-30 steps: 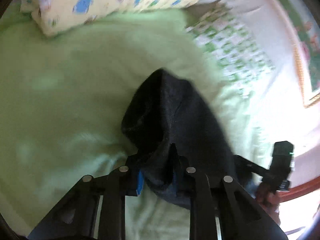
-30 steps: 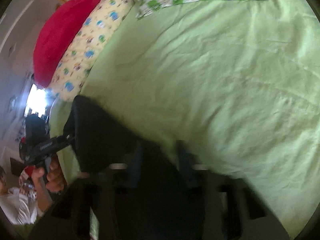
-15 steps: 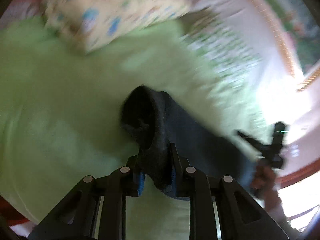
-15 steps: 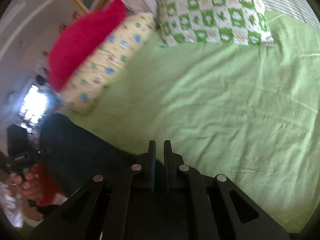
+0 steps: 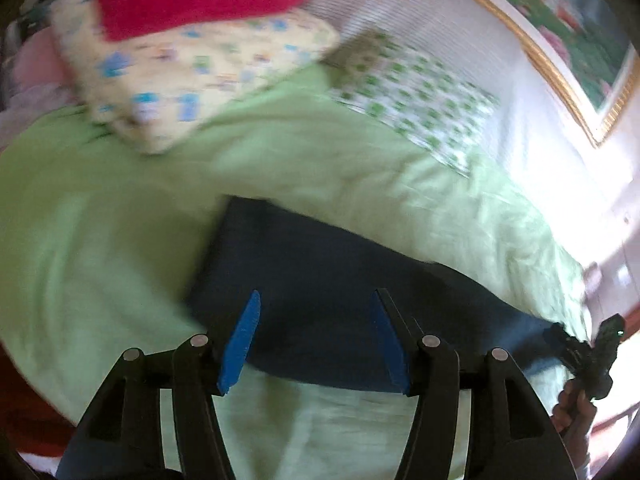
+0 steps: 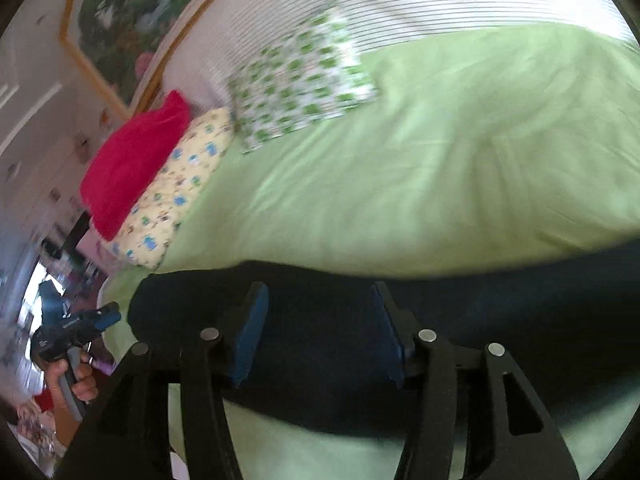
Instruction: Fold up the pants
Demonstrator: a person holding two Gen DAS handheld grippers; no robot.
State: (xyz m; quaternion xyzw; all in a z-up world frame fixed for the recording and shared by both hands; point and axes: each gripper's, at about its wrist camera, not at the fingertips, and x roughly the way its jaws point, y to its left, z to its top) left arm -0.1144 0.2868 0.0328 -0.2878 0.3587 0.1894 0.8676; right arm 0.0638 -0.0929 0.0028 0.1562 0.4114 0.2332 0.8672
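Left wrist view: my left tongs [image 5: 316,334] are opening, blue pads clear of the cloth, nothing clamped. Dark pants [image 5: 320,280] lie flat on the green bed [image 5: 100,240], just ahead and below, long axis running across toward the right tongs [image 6: 318,332], also opening and released. Both hands sit near an end; I'd judge another fold comes next.

Matt dark cloth pants [image 5: 320,280] — soft green bedsheet [image 5: 100,260].
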